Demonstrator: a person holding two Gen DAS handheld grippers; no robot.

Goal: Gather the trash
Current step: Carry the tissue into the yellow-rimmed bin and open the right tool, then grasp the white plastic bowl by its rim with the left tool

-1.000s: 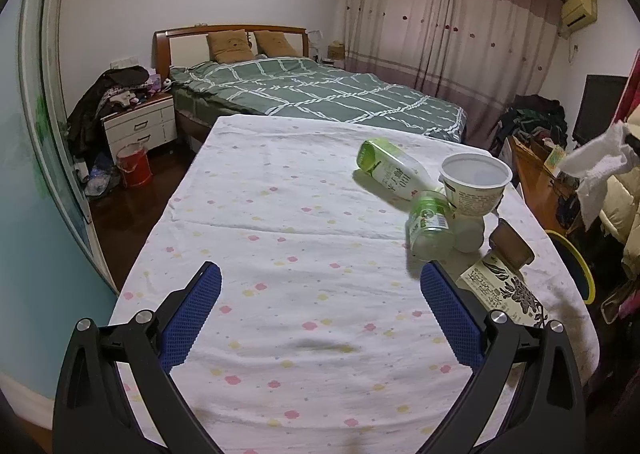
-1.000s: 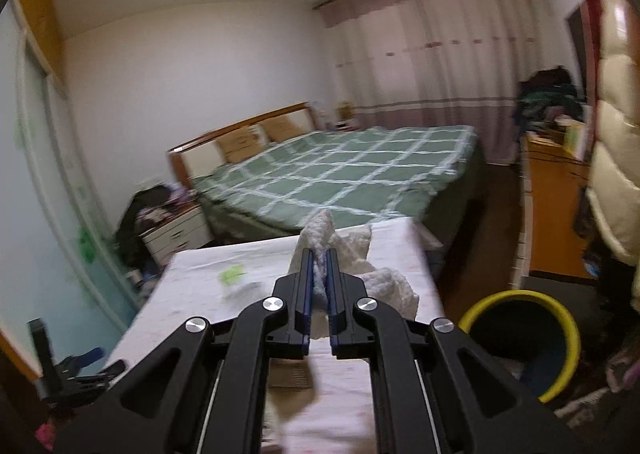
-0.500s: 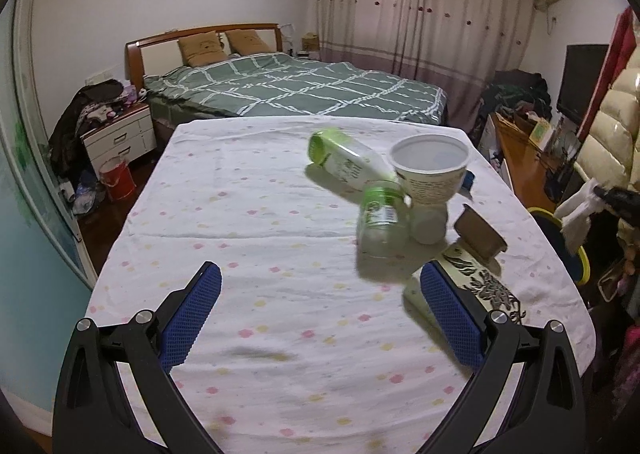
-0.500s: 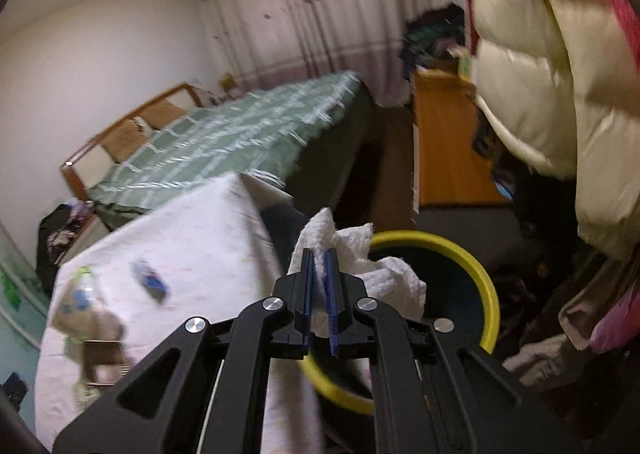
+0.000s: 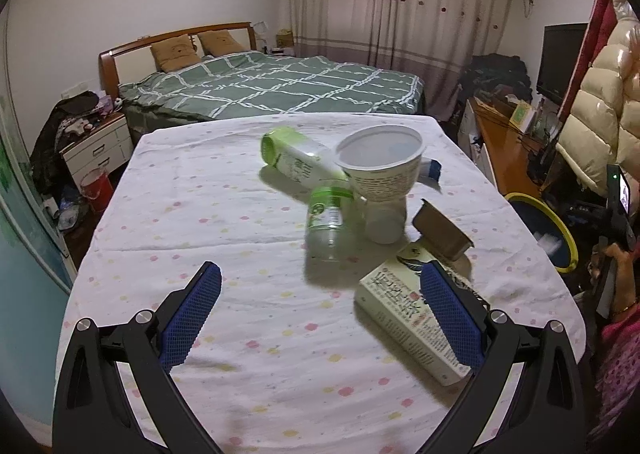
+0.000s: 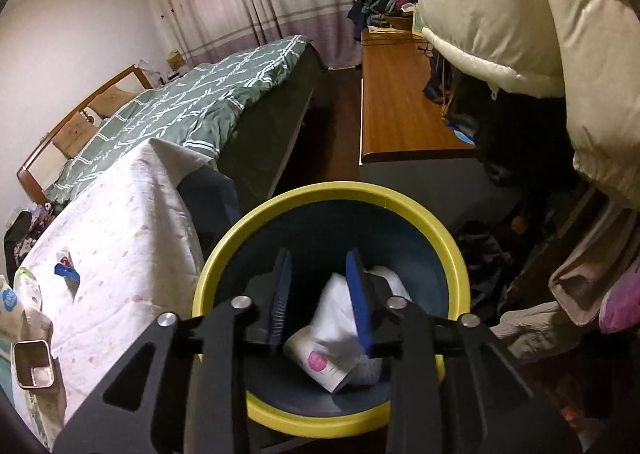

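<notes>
My right gripper [image 6: 318,254] hangs just above the yellow-rimmed bin [image 6: 328,190] beside the table. Its jaws are opening. The white tissue [image 6: 334,306] is blurred below them inside the bin, and the pads do not press on it. A white wrapper with a pink dot [image 6: 320,362] lies on the bin's bottom. My left gripper [image 5: 318,269] is open over the table, nothing between its fingers. Ahead of it lie a clear jar with a green label [image 5: 326,218], a green-capped bottle [image 5: 296,158], a paper bowl [image 5: 380,166], a brown carton [image 5: 440,230] and a printed box [image 5: 404,302].
The table wears a white dotted cloth [image 5: 224,214]. The bin [image 5: 520,198] stands off its right edge, where a hand [image 5: 616,266] holds the other gripper. A bed [image 5: 272,90] lies beyond, a wooden desk [image 6: 400,102] and hanging coats [image 6: 500,14] on the right.
The right gripper swung from above the table down over the bin, opened its jaws and let go of the tissue. The left gripper's view shifted right, toward the trash.
</notes>
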